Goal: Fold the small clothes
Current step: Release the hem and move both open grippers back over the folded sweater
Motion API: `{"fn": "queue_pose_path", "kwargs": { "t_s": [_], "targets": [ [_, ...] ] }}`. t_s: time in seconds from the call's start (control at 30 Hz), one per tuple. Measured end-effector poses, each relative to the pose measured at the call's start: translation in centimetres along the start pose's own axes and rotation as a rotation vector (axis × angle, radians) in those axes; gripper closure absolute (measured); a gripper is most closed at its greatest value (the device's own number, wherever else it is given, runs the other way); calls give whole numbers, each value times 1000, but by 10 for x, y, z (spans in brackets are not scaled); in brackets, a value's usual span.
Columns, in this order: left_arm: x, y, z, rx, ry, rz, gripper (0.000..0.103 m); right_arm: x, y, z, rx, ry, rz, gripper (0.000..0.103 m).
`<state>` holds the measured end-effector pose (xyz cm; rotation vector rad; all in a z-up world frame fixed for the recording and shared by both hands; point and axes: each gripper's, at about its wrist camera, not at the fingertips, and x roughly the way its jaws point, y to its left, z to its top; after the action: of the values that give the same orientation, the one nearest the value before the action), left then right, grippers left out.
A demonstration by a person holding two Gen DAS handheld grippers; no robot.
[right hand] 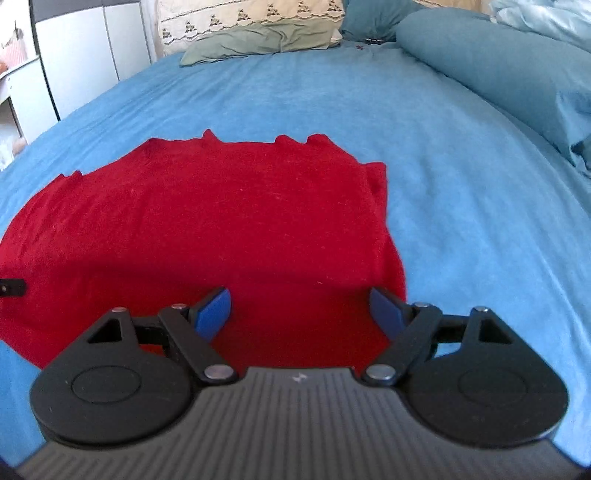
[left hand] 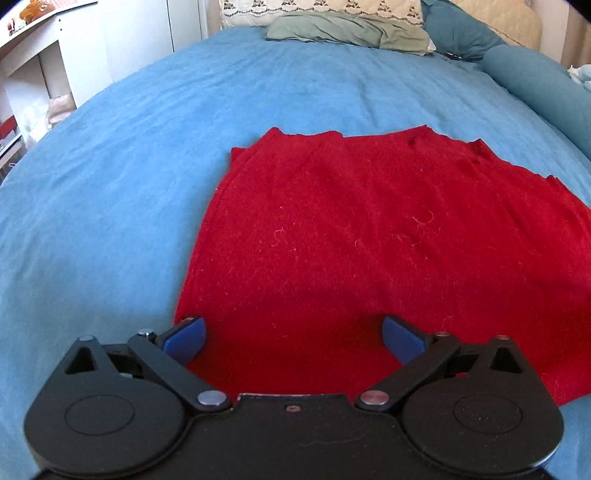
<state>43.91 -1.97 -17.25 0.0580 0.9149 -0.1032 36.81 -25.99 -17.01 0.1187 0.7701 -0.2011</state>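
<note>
Cabinet (right hand: 74,55) shows rightward only; shelf (left hand: 33,48) leftward; claws agape.

One red garment (left hand: 369,240), two wide-open grippers (left hand: 293,338) (right hand: 301,308), one blue bedspread (left hand: 110,184), several pillows (left hand: 347,33).

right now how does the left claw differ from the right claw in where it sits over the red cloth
The left claw sits over the red cloth's left near corner, its left fingertip at the cloth's left edge. The right claw sits over the right near corner, its right fingertip at the right edge. The right claw's body is ribbed grey; the left's is plain black. Both are open with blue pads, holding nothing, above the blue bedsheet.
</note>
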Motion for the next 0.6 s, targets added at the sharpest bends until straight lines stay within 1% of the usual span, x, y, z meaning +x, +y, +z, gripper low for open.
{"fn": "queue_pose_path", "kwargs": {
  "t_s": [0.07,0.13,0.17,0.23,0.27,0.33,0.43,0.6],
  "targets": [
    [-5,1,1,-6,15,8,0,-2,-1,0,-2,7,-16,5],
    [-8,1,4,7,25,29,0,-5,-10,1,36,21,-19,5],
    [-13,0,4,17,22,40,0,-8,-15,4,53,26,-25,4],
    [-26,-1,5,38,4,58,0,-21,-19,6,57,19,-67,4],
    [-32,-2,5,46,-7,57,0,-31,-22,5,60,13,-76,4],
    [-42,-5,4,58,-17,48,0,-49,-29,3,102,14,-76,4],
    [-51,-12,0,65,-6,16,0,-66,-35,-2,143,36,-62,4],
    [-58,-36,0,69,4,-43,0,-72,-41,-13,195,86,-42,4]
  ]
}}
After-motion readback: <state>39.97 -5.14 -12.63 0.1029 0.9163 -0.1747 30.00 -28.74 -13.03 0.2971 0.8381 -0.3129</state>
